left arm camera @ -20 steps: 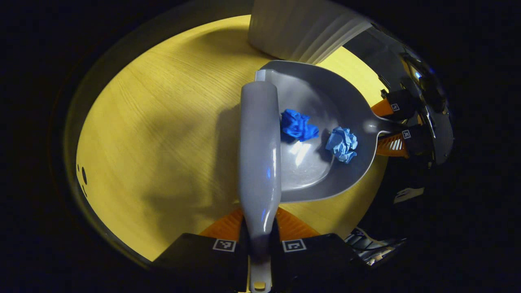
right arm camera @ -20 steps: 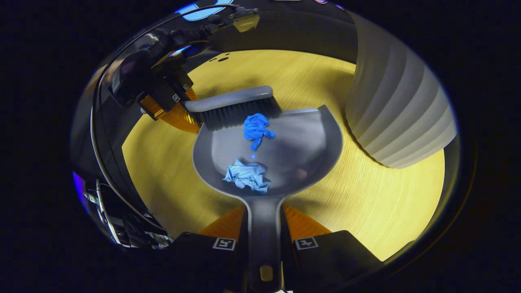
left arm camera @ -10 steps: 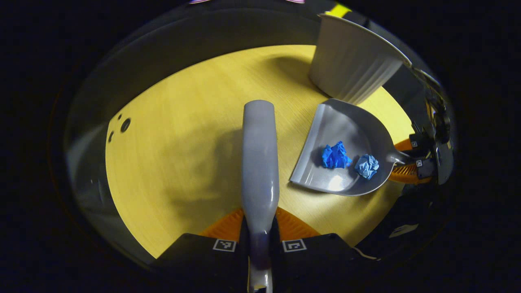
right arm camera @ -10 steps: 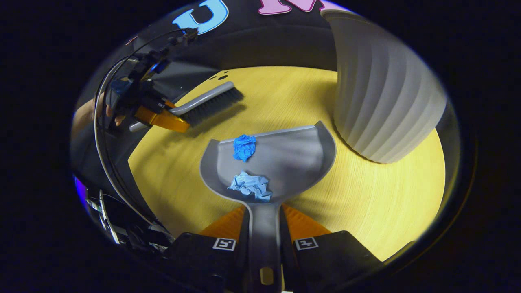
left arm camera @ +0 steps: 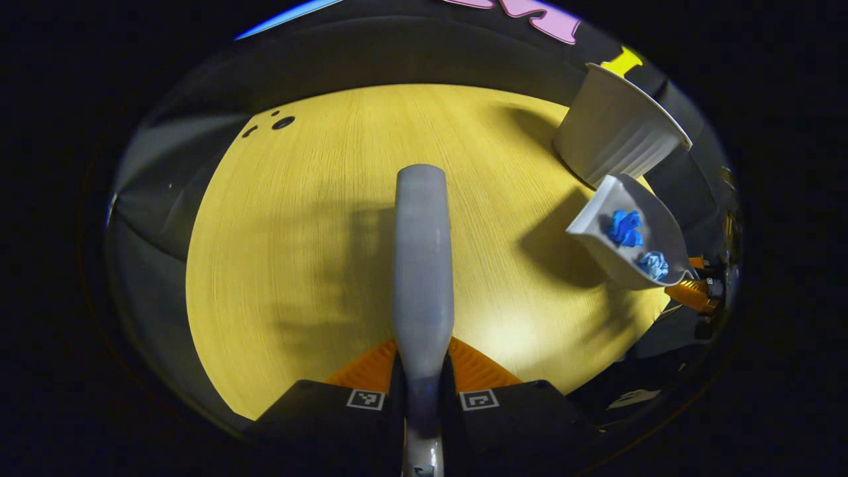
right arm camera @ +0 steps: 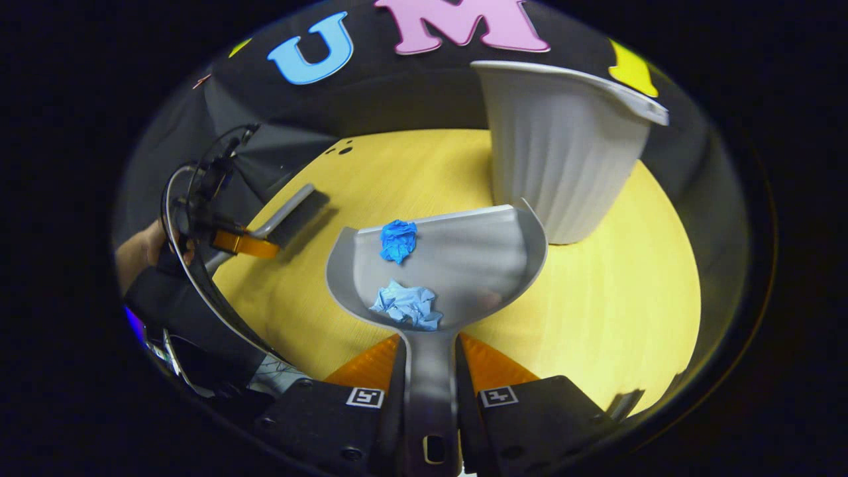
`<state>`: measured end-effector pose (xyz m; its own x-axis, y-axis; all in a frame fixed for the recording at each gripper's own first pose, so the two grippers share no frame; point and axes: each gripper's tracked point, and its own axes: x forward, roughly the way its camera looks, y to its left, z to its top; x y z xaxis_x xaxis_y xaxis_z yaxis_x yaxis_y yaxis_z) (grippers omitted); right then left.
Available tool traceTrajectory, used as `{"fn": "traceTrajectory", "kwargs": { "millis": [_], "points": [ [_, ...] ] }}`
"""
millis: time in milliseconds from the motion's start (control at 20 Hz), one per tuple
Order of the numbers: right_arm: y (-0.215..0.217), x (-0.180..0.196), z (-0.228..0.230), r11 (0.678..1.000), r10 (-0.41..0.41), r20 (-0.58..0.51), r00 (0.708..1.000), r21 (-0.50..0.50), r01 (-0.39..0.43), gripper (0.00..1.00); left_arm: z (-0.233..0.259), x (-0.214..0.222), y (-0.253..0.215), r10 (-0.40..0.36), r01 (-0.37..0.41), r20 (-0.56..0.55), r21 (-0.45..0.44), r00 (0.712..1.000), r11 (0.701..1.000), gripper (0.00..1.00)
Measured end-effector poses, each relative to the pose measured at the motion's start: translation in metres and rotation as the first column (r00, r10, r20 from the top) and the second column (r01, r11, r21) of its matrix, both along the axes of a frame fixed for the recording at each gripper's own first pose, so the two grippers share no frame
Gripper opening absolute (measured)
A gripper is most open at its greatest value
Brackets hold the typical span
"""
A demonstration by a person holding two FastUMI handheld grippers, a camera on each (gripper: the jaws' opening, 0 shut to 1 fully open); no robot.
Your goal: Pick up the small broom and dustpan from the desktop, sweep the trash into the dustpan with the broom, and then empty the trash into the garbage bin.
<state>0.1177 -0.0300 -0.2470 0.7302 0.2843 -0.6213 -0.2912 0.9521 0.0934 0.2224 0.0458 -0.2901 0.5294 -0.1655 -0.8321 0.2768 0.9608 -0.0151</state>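
Note:
My left gripper (left arm camera: 423, 371) is shut on the grey broom (left arm camera: 422, 265), whose back runs straight ahead over the yellow desktop (left arm camera: 298, 232). In the right gripper view that broom (right arm camera: 291, 215) hangs at the left with the left gripper (right arm camera: 242, 244) on its handle. My right gripper (right arm camera: 429, 371) is shut on the handle of the grey dustpan (right arm camera: 464, 258), lifted off the desktop. A dark blue wad (right arm camera: 398, 240) and a pale blue wad (right arm camera: 407, 305) lie in the pan. In the left gripper view the raised dustpan (left arm camera: 606, 245) hangs at the right beside the white ribbed bin (left arm camera: 613, 136).
The white bin (right arm camera: 563, 146) stands just beyond and right of the dustpan's lip, its rim higher than the pan. Small dark holes (left arm camera: 281, 123) mark the desktop's far corner. A hand (right arm camera: 139, 252) holds the left gripper. Black cloth walls the back.
The broom has drawn back away from the dustpan to the left. The dustpan has risen off the desktop with both wads in it and come nearer the bin.

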Motion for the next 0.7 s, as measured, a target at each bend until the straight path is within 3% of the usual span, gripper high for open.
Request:
{"fn": "traceTrajectory", "kwargs": {
  "millis": [100, 300, 550, 700],
  "points": [
    [0.001, -0.002, 0.008, 0.998, -0.070, 0.019, 0.997, 0.006, 0.070, 0.37, -0.021, 0.003, 0.018, 0.001, -0.001, -0.008, -0.014, 1.000, 1.000, 0.27],
    [-0.001, -0.008, 0.033, 0.980, -0.197, 0.075, 0.977, 0.040, 0.195, 0.37, -0.046, 0.027, 0.017, -0.077, 0.078, -0.039, 0.013, 0.996, 0.997, 0.27],
    [-0.025, -0.016, 0.078, 0.961, -0.269, 0.168, 0.948, -0.022, 0.277, 0.37, -0.041, 0.030, 0.008, -0.126, 0.126, -0.030, -0.015, 0.992, 0.992, 0.27],
    [-0.062, -0.001, 0.121, 0.940, -0.283, 0.276, 0.918, -0.111, 0.323, 0.37, -0.041, 0.023, 0.001, -0.139, 0.137, -0.043, -0.048, 0.989, 0.989, 0.27]
  ]
}}
